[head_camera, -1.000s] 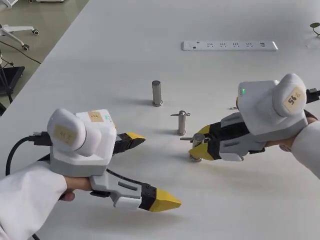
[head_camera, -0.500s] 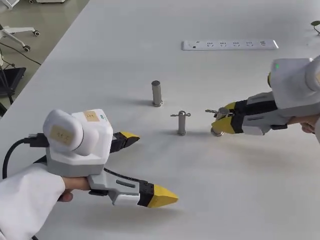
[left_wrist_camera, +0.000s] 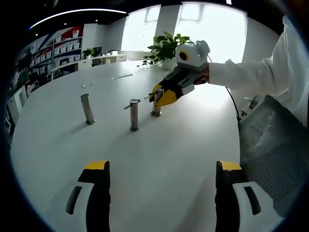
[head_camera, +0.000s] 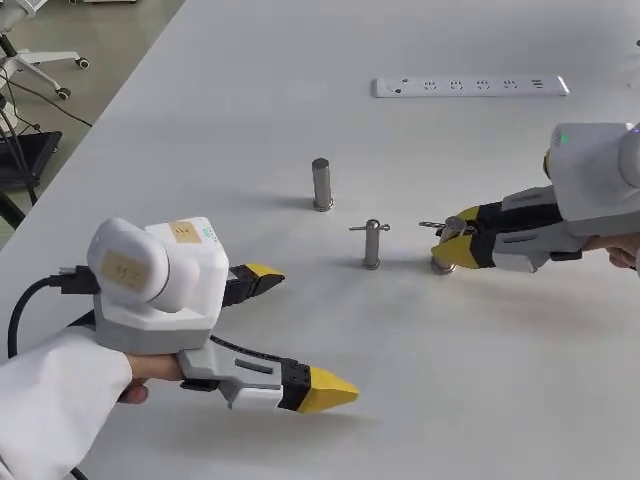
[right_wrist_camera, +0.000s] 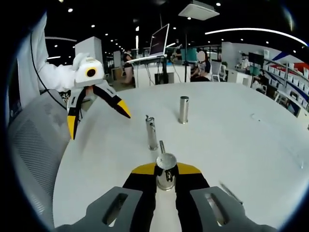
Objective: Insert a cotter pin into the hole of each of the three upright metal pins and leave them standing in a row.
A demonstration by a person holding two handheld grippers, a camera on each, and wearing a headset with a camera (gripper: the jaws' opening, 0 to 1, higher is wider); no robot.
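The right gripper [head_camera: 455, 240] has its fingers closed around the held pin [right_wrist_camera: 166, 166], which stands just right of the middle pin [head_camera: 372, 245]. A cotter pin [head_camera: 432, 225] pokes out of the held pin's top toward the middle pin. The main risk is in the release. If the fingers open unevenly or drag as they back off, this narrow pin could tip, and a fall leftward might take the middle pin and its second cotter pin [head_camera: 370, 227] with it. The protruding wire could also snag a finger and be pulled out. In the head view the held pin looks out of line with the middle pin and the far pin [head_camera: 321, 185], so the row may end up crooked. The left gripper [head_camera: 295, 335] hangs in front of the middle pin, fingers spread wide and empty. I cannot tell whether the held pin's base rests on the desk [head_camera: 450, 380]. The far pin's hole is too small to see, and no wire shows in it.
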